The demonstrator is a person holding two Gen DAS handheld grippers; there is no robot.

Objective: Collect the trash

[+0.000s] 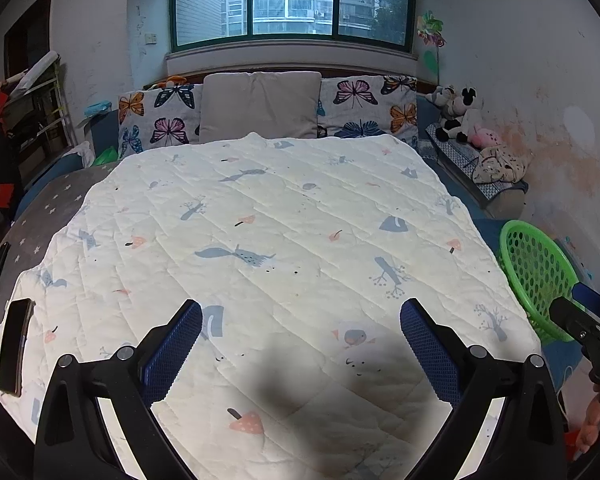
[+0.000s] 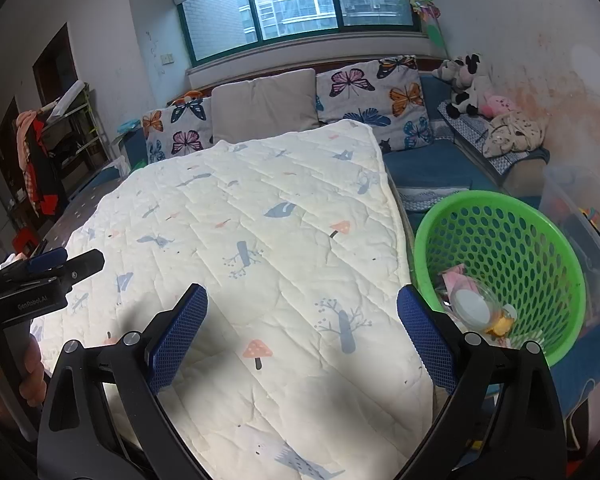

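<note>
- Left wrist view: we hold the left gripper [image 1: 301, 354] above the white quilt [image 1: 268, 240], fingers spread wide and empty. The green basket [image 1: 536, 276] stands off the bed's right edge, mouth tipped toward us; its contents stay hidden here.
- Right wrist view: our right gripper [image 2: 302, 354], also spread and empty, hovers left of the basket [image 2: 500, 216], where trash [image 2: 474, 306] lies inside.
</note>
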